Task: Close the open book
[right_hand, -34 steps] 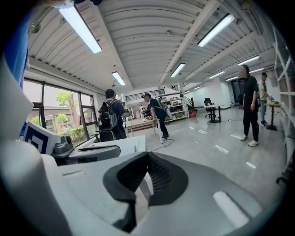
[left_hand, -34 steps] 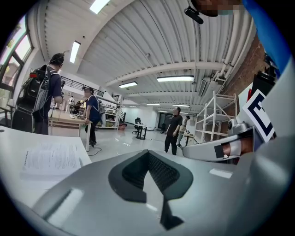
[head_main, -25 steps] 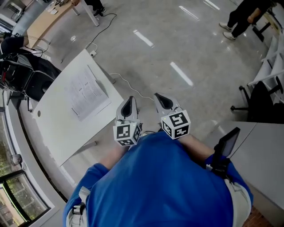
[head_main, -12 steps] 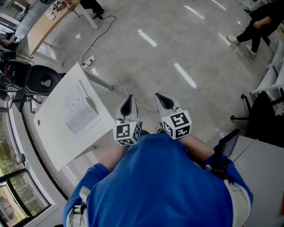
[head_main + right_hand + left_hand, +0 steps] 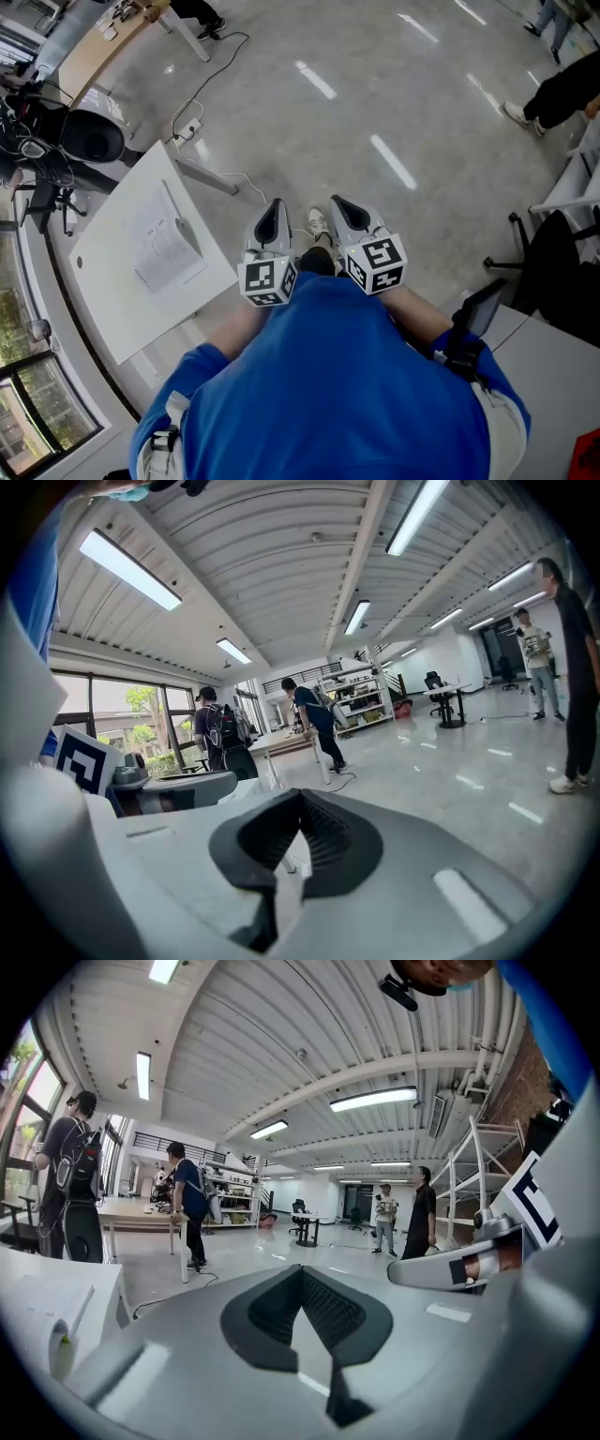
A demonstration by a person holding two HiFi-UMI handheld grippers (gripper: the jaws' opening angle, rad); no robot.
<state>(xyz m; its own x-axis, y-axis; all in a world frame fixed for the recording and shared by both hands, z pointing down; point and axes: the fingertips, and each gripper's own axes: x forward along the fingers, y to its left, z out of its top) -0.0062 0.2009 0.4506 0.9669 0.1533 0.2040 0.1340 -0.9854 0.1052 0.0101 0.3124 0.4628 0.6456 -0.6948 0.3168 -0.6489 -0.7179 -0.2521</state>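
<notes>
The book [image 5: 167, 246] lay open on the surface [image 5: 117, 300], not yet reached. The left gripper [image 5: 274, 208] and right gripper [image 5: 340, 206], fingers closed and empty, likely had to approach it first.

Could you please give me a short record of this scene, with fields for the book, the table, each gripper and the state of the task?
book: lies open, pages up, on the table
table: white, to the left of the grippers in the head view
left gripper: jaws together, nothing between them, in the air over the floor, apart from the book
right gripper: jaws together, empty, beside the left gripper
cable: runs across the floor beyond the table
task state: book not yet closed; neither gripper touches it
</notes>
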